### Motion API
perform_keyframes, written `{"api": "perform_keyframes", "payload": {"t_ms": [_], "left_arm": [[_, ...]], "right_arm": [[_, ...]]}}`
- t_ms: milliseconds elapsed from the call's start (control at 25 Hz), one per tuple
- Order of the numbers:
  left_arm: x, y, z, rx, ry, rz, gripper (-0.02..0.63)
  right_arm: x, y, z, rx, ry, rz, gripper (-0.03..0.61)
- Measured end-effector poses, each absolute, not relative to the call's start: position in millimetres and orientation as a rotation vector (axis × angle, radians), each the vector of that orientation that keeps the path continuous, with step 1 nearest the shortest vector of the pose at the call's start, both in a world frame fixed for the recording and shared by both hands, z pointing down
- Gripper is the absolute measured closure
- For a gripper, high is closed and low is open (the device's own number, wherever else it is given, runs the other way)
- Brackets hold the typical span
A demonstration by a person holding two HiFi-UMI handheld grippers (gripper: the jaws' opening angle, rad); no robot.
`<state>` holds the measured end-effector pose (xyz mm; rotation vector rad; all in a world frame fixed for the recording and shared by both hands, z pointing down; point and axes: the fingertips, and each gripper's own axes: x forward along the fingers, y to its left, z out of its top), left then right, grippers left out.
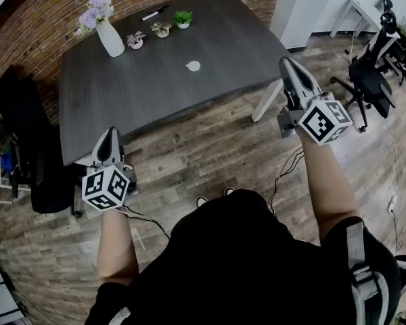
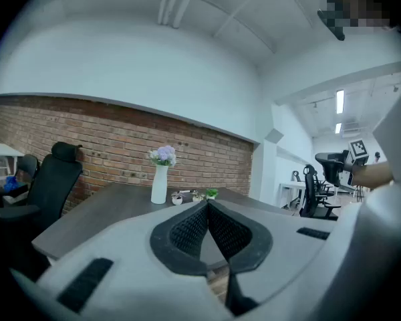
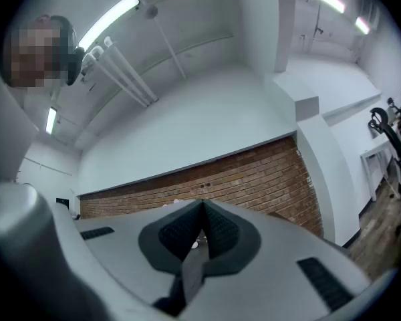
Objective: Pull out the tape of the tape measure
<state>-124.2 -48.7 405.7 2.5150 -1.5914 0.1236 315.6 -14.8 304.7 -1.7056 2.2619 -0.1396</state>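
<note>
Stage: not begun, as I judge it. Nothing is gripped and no tape is drawn out.

Left gripper (image 1: 111,133): pads pressed together on nothing, held over the wooden floor (image 1: 210,154) just short of the table's near edge.

Right gripper (image 1: 287,62): pads likewise pressed together and empty, raised higher, off the table's right corner.

Tape measure: most likely the small white round thing (image 1: 193,66) lying alone toward the right of the dark table (image 1: 155,93). It is too small to be sure, and no tape tab can be made out. It sits well apart from both grippers.

Left to do: all of it. The grippers must reach the table, one must steady the case, and the other must pinch the tape's end and draw it out.

Also on the table: a white vase (image 1: 111,38) of lilac flowers, three small potted plants (image 1: 162,29) and a marker (image 1: 153,12), all near the far edge.

Head view alone shows: both grippers at once, the white round thing, the person's bare forearms, and the office chairs (image 1: 369,83) off to the right.

Left gripper view alone shows: its pads meeting close up, the vase and pots side-on against the brick wall (image 2: 120,139), and a black chair (image 2: 53,179) at the table's left end. The white round thing does not show there.

Right gripper view alone shows: its own closed pads. It tilts upward at brick, white wall and ceiling strip lights (image 3: 107,22), with hardly any table in sight.
</note>
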Motion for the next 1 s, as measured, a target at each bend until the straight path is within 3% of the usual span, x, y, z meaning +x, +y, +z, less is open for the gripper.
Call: {"api": "perform_keyframes", "payload": {"t_ms": [760,1000], "left_arm": [[-105.0,-57.1,410.5,2.518,-1.582,0.145,0.604],[-125.6,-49.7,429.1,2.504,-1.568,0.223,0.604]], "right_arm": [[335.8,-19.0,319.1,-1.719,2.219,-0.208,0.581],[285.2,-41.1,359.1,-1.706,2.423,-0.160,0.576]]}}
